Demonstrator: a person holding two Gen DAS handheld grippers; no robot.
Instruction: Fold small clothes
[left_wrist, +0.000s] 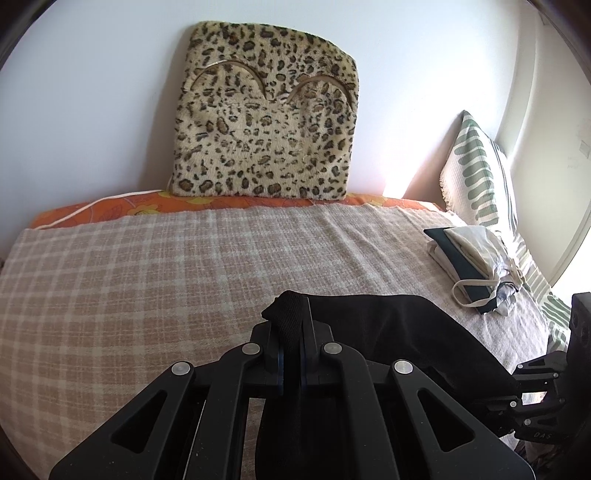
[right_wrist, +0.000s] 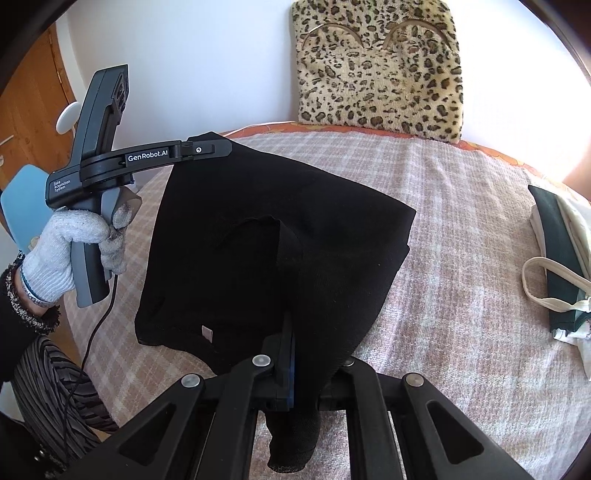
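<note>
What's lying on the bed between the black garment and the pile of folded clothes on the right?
Nothing: in the right wrist view, only bare checked blanket lies between the black garment and the folded pile.

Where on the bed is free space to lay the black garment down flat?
The checked blanket is bare between the leopard cushion and the black garment, and to its left in the left wrist view. The right edge is crowded: folded clothes beside the striped pillow.
</note>
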